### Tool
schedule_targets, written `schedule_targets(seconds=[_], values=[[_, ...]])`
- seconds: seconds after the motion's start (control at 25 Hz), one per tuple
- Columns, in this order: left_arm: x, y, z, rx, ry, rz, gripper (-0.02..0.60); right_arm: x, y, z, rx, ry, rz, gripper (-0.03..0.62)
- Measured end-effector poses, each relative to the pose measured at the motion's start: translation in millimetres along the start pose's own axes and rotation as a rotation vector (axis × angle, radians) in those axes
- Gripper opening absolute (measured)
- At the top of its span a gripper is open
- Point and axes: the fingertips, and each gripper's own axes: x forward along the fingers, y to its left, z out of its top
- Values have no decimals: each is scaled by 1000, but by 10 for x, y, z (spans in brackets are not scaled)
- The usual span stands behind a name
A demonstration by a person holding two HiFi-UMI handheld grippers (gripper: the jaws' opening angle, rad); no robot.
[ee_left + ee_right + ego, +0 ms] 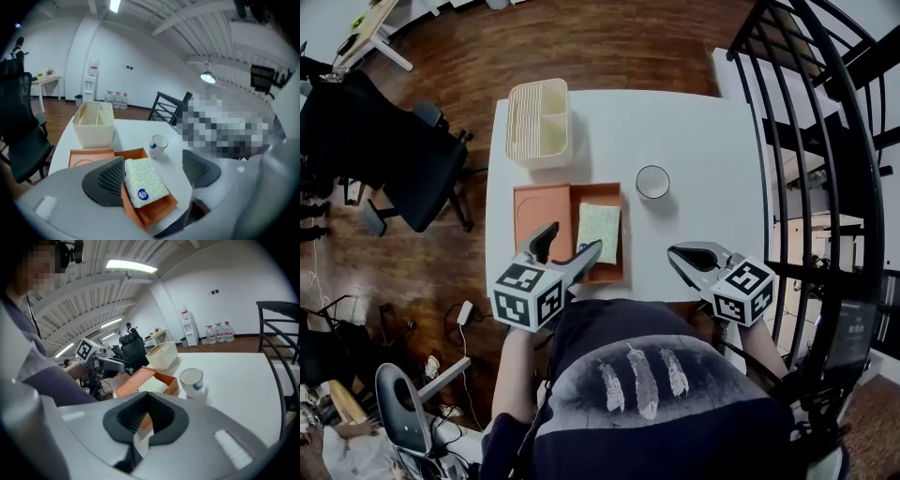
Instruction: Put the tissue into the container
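Observation:
A pale patterned tissue pack (599,232) lies in the right half of an orange tray (542,212) on the white table. A cream container (539,122) with dividers stands behind the tray. My left gripper (565,248) hovers open at the tray's near edge. In the left gripper view the tissue pack (143,183) sits between the wide jaws, close to the left pad (108,180), and neither pad presses on it. My right gripper (694,258) hangs over the table's front right edge, shut on nothing; its pads (161,416) meet in the right gripper view.
A white cup (652,181) stands to the right of the tray. A black office chair (403,159) is off the table's left side. A black metal railing (825,141) runs along the right. A person's torso fills the near edge of the head view.

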Motion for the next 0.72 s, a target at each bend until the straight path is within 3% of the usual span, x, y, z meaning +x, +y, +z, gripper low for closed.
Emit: schedule_targets(seconds=[0.04,0.16,0.24,0.36,0.52,0.72], values=[[-172,-70,119,19,-49,-29,390,-16,39,67,10,-23,19,3],[-660,-260,445,117,-203,-104,238,-48,186,309,47,-105,100,3],[-927,-352,592,176,-292,-146,29,-35,303,445,73,-150,161,3],[-1148,-519,617,237,-334,-214,14,15,476,562,68,-181,226,3],[-1175,-755,476,273,-314,-327,14,90,686,656,-16,-187,251,3],[-1225,-645,269,273,-290,-291,14,329,926,651,-69,-187,262,3]])
